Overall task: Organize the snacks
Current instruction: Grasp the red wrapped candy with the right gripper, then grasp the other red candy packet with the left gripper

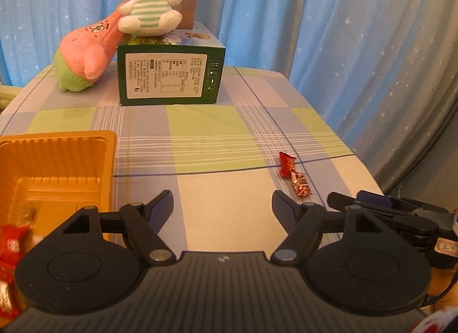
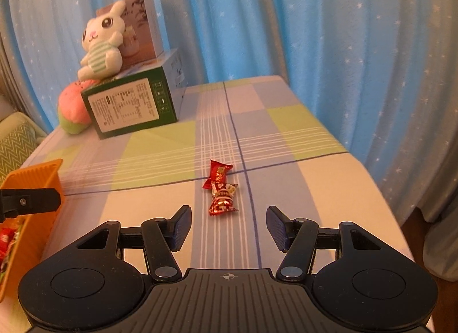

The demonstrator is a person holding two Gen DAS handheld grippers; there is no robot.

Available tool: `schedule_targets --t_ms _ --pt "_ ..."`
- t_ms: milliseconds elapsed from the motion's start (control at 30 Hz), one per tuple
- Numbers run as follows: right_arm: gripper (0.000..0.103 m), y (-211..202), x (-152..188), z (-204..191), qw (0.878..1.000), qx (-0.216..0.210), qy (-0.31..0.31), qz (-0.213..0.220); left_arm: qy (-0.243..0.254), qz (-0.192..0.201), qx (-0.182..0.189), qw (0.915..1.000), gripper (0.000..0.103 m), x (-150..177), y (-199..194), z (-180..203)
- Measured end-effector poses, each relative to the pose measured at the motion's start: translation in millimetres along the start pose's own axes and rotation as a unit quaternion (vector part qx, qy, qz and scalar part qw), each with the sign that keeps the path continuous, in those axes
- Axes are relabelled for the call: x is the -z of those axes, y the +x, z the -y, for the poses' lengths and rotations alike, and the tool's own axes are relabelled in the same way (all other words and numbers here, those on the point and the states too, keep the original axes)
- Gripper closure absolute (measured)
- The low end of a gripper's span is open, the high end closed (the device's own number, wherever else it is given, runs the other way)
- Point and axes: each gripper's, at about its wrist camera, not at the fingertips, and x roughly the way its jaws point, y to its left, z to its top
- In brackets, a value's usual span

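Flanking the candies (image 2: 221,189), green box (image 2: 131,104) behind, tray (image 2: 43,172) left.

Glossy foil candies (image 2: 221,189); matt plastic tray (image 1: 57,161).

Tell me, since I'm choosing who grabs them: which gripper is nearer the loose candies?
Right gripper, directly behind the candies. Left gripper sits farther left, beside the tray.

A table under a checked cloth (image 2: 286,132) carries an orange tray (image 1: 57,158) at its left edge, a green box (image 1: 169,75) and a pink plush (image 1: 83,58) at the back, and two red candies (image 2: 221,189) lying touching near the middle.
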Motion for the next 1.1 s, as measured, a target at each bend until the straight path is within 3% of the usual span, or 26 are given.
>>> schedule_targets --t_ms 167,567,700,967,1100 --pt "0.055 37.2 -5.8 1.0 1.0 -0.017 -0.005 -0.01 0.0 -0.005 -0.003 1.0 0.03 -4.9 24.6 0.4" --pt "0.074 90.8 -9.6 -0.8 0.999 -0.008 -0.033 -0.034 0.0 -0.014 -0.002 0.9999 0.03 -8.7 54.5 4.3" --pt "0.078 91.2 -9.2 -0.5 0.999 -0.006 -0.041 -0.035 0.001 -0.017 0.001 0.9999 0.03 -10.6 61.7 10.8" --pt "0.079 58.6 -26.6 36.8 0.999 0.02 0.031 0.014 0.032 -0.017 0.022 0.9991 0.031 -15.5 87.5 43.0" --pt "0.079 55.9 -26.4 60.2 0.997 0.041 0.06 0.014 0.045 0.005 0.042 0.9981 0.04 -18.3 107.2 61.6"
